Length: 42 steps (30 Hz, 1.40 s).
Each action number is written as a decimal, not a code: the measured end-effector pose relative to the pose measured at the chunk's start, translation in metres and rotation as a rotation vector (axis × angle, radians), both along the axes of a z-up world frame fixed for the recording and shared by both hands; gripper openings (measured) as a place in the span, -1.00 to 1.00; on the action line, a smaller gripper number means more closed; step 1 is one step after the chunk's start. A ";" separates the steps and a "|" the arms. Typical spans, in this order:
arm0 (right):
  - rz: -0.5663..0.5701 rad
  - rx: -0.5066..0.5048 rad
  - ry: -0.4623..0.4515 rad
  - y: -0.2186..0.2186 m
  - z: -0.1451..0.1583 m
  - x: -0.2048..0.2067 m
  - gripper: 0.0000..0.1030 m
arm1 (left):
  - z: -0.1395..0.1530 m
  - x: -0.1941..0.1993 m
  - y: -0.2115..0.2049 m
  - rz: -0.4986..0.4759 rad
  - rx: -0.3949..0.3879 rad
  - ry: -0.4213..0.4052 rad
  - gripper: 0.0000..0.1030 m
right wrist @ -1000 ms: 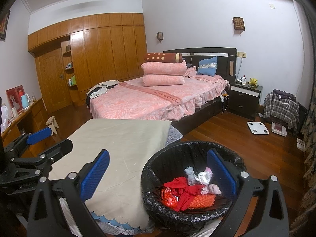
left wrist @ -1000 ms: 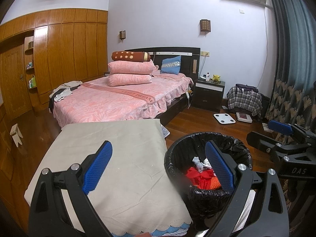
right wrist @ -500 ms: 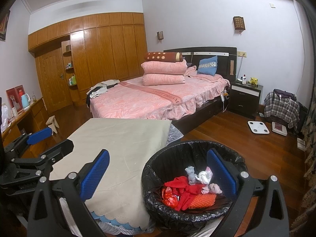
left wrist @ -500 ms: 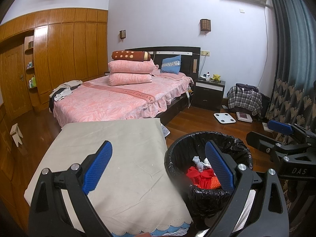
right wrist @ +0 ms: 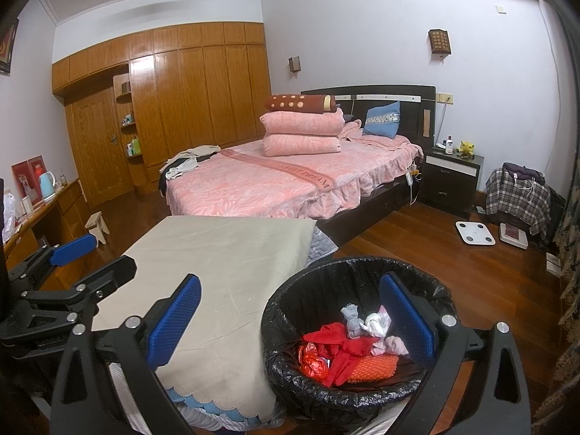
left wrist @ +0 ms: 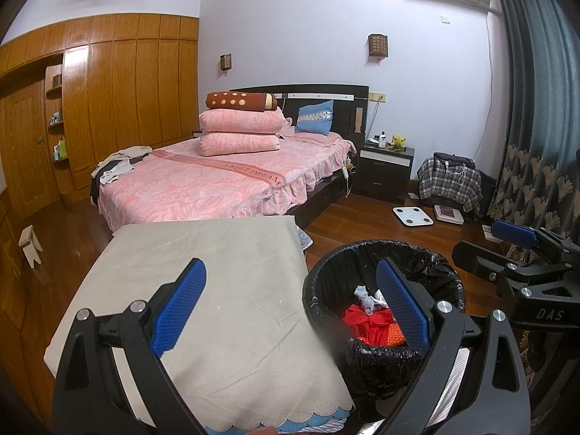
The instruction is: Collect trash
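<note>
A round bin with a black liner (right wrist: 290, 311) stands on the floor to the right of a table with a beige cloth (right wrist: 224, 264). It holds red, orange, white and pink trash (right wrist: 348, 348). The bin also shows in the left wrist view (left wrist: 326, 279), with trash (left wrist: 369, 322) inside. My left gripper (left wrist: 290, 308) is open and empty, above the table's near right edge. My right gripper (right wrist: 290, 319) is open and empty, above the bin's near side. Each gripper shows in the other's view: the right one (left wrist: 522, 250), the left one (right wrist: 76, 257).
A bed with a pink cover (right wrist: 290, 177) and stacked pillows lies beyond the table. A dark nightstand (right wrist: 453, 177), a white scale (right wrist: 475, 232) on the wooden floor, and a chair with a plaid cloth (right wrist: 518, 192) stand to the right. Wooden wardrobes (right wrist: 181, 108) line the far left wall.
</note>
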State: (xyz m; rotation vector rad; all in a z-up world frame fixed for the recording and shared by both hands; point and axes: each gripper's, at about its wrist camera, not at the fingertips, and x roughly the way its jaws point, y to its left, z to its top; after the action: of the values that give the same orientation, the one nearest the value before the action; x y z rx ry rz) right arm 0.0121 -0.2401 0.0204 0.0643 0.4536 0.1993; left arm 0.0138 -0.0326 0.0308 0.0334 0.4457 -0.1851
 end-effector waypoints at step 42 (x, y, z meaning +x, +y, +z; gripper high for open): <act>0.001 0.002 0.008 0.002 0.000 0.000 0.88 | -0.001 -0.002 0.005 -0.002 0.003 0.012 0.80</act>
State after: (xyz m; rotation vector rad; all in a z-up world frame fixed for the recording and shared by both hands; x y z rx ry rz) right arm 0.0120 -0.2381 0.0202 0.0662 0.4612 0.2007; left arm 0.0117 -0.0276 0.0301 0.0352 0.4583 -0.1868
